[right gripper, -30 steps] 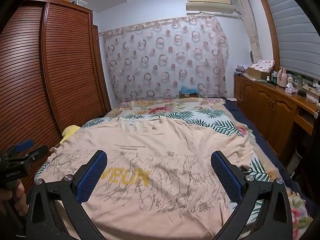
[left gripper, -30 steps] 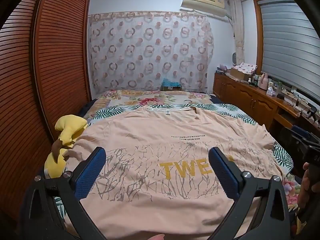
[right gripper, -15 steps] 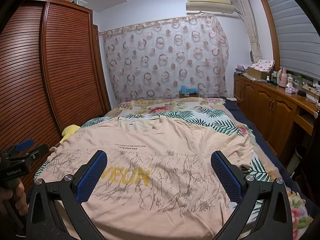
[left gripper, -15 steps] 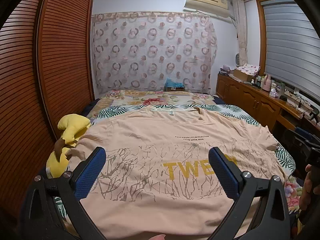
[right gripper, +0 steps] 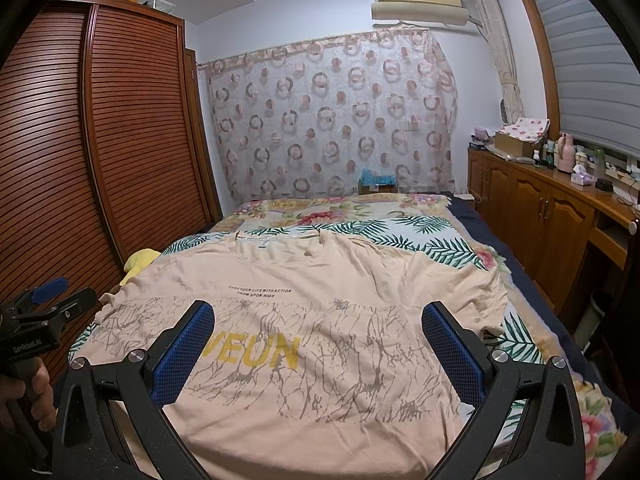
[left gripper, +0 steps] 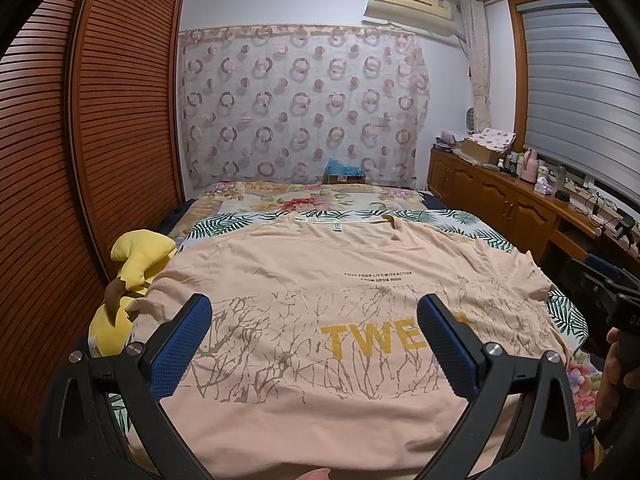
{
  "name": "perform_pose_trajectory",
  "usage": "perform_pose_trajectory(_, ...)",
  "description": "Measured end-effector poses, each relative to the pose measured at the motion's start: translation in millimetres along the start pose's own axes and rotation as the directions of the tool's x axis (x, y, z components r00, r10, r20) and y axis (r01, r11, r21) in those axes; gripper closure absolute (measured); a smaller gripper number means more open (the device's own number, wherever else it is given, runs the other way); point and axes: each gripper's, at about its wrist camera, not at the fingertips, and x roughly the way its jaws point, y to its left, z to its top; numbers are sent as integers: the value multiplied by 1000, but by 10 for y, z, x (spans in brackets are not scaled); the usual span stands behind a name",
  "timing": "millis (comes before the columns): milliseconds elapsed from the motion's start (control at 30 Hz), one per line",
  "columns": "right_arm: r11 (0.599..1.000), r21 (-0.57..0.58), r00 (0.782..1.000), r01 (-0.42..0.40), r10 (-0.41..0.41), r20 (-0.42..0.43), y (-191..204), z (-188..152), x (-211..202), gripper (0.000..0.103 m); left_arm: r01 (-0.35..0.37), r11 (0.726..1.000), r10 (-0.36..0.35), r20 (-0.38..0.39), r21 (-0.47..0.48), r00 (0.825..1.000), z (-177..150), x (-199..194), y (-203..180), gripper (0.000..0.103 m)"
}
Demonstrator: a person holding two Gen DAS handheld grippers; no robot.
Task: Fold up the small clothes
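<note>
A peach T-shirt (left gripper: 344, 280) (right gripper: 312, 304) with yellow letters and a grey crack print lies spread flat on the bed, collar at the far end and hem nearest me. My left gripper (left gripper: 316, 328) hovers open above the shirt's lower left half, nothing between its blue pads. My right gripper (right gripper: 320, 336) hangs open above the lower right half, also holding nothing. Each gripper shows at the edge of the other's view, held by a hand (right gripper: 28, 396).
A yellow plush toy (left gripper: 132, 272) lies at the bed's left edge beside the shirt's sleeve. A brown slatted wardrobe (right gripper: 80, 160) runs along the left. A wooden cabinet (right gripper: 552, 216) with bottles and boxes stands on the right. Floral bedding (left gripper: 320, 204) extends beyond the collar.
Both views have lifted and pulled back slightly, showing more of the shirt. Both grippers stay open and the shirt has not moved.
</note>
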Motion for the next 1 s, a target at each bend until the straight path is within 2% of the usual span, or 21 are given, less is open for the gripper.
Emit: perform_pose_trajectory(1000, 1000, 4, 1000, 5, -5, 0, 0, -11, 15, 0, 11, 1000, -11, 13, 2, 1000, 13, -42, -44, 0)
